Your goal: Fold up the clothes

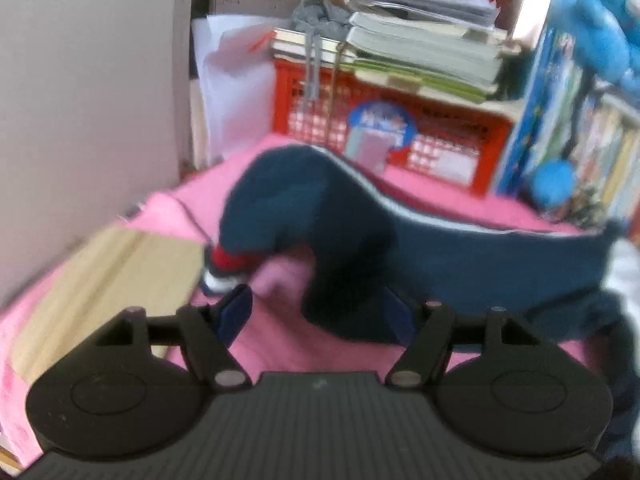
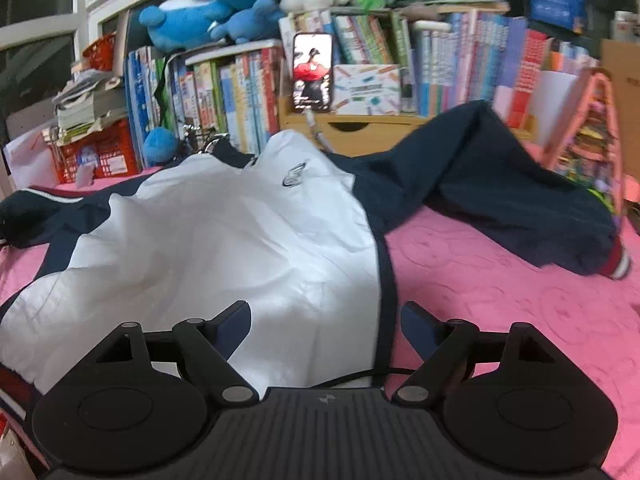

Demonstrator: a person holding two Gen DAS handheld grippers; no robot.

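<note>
A white and navy jacket (image 2: 224,232) lies spread on the pink bedspread (image 2: 500,300). In the right wrist view one navy sleeve (image 2: 500,184) runs to the right and ends in a red and white cuff (image 2: 618,264). My right gripper (image 2: 326,320) is open just above the white front panel and its navy edge stripe, with nothing pinched. In the blurred left wrist view the other navy sleeve (image 1: 320,216) is humped up, its red and white cuff (image 1: 224,268) on the bedspread (image 1: 280,344). My left gripper (image 1: 318,314) is open, with a fold of that sleeve lying loose by its right finger (image 1: 400,316).
A tan board (image 1: 100,280) and a wall (image 1: 80,100) stand left of the sleeve. Behind it is a red crate (image 1: 400,136) stacked with books. Across the back run rows of books (image 2: 460,64), blue plush toys (image 2: 224,4), a lit phone (image 2: 313,72) and a pink rack (image 2: 588,132).
</note>
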